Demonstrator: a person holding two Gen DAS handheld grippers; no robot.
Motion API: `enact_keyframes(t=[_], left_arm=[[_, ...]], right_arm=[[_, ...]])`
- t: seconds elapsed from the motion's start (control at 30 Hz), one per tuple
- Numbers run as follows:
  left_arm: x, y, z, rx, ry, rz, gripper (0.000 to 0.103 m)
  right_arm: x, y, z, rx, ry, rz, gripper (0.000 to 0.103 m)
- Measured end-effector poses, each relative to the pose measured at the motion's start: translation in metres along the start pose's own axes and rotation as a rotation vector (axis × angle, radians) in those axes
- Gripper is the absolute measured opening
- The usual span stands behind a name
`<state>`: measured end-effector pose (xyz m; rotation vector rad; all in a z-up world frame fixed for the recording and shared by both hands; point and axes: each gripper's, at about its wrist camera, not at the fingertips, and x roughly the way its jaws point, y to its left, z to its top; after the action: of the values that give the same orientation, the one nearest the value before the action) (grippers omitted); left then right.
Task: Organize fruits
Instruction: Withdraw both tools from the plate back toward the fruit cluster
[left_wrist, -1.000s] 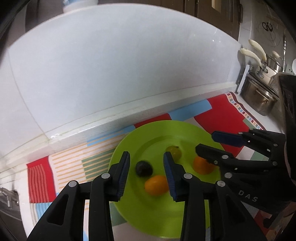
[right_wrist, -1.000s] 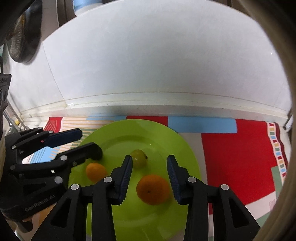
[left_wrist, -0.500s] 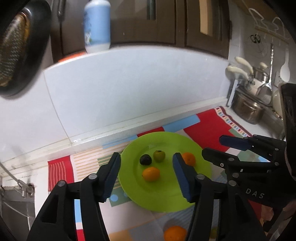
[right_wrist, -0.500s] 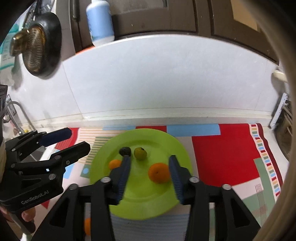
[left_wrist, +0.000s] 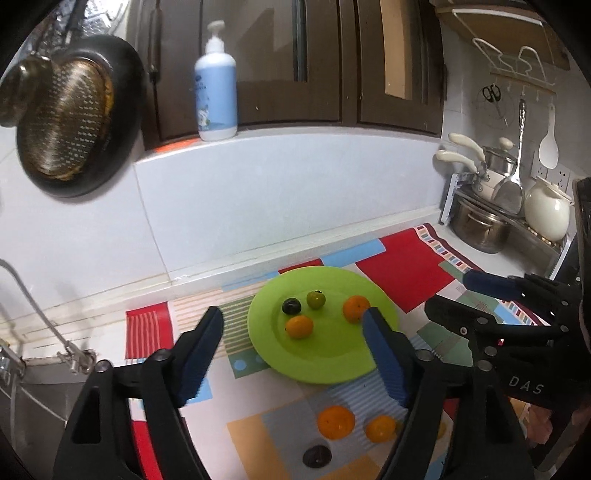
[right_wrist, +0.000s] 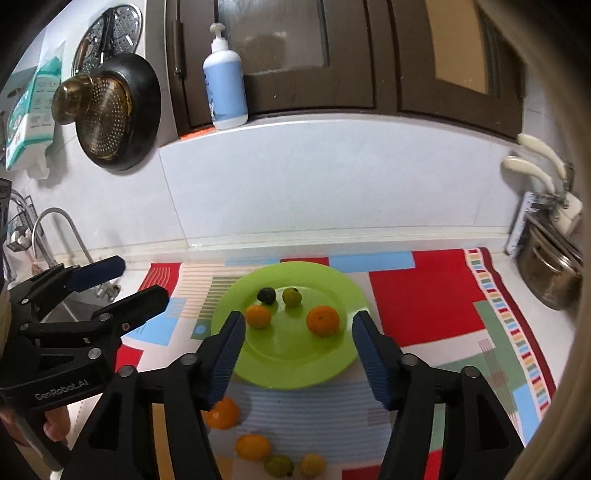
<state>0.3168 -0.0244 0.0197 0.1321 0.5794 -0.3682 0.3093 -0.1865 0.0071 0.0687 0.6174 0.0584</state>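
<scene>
Now both wrist views take in far more of the kitchen than a second ago, when the lime-green plate filled them. A glossy pale tiled wall rises behind the tabletop (right_wrist: 461, 236), which is covered by a flat patchwork mat (right_wrist: 424, 295) in red, blue, green and striped blocks. On the mat sits the round, smooth plastic-looking green plate (right_wrist: 295, 373), shallow with a broad rim. The left tongs (left_wrist: 291, 328) and the right tongs (right_wrist: 298, 330) hover above the plate's near edge, black frames with ribbed blue pads; both pairs of jaws are opening, the left wider than the right, and nothing is between them. A second ago they stood nearly closed just over the fruit, so it seems each has just set a piece down and pulled back. On the plate lie four small round fruits: a dimpled orange (right_wrist: 323, 320), a smaller orange fruit (right_wrist: 258, 316), a green fruit (right_wrist: 291, 297) and a dark, nearly black one (right_wrist: 266, 295). More fruit waits loose on the mat nearer the cameras: an orange (left_wrist: 336, 421) and a smaller orange fruit (left_wrist: 380, 428) beside it, plus a green fruit (right_wrist: 279, 466) and a small yellow one (right_wrist: 312, 464). Judging from this, the sorting is about half done.
</scene>
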Motion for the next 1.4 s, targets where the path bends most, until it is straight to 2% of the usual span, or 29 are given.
enact_keyframes(t=[0.03, 0.13, 0.67, 1.07, 1.4], left_arm=[[-0.005, 0.000, -0.002, 0.000, -0.009, 0.003, 0.086], [-0.021, 0.000, -0.008, 0.019, -0.036, 0.020, 0.089], [-0.062, 0.007, -0.050, 0.057, -0.043, 0.014, 0.093], [-0.062, 0.009, -0.070, 0.126, -0.026, 0.006, 0.093], [-0.040, 0.007, -0.092, 0.154, 0.027, -0.051, 0.093]], right_arm=[[-0.006, 0.001, -0.002, 0.005, -0.004, -0.006, 0.064], [-0.022, 0.003, -0.009, 0.029, -0.017, -0.023, 0.071], [-0.070, 0.028, -0.057, 0.035, -0.078, -0.152, 0.073], [-0.080, 0.038, -0.084, 0.057, -0.074, -0.212, 0.073], [-0.065, 0.037, -0.109, 0.078, -0.007, -0.231, 0.073]])
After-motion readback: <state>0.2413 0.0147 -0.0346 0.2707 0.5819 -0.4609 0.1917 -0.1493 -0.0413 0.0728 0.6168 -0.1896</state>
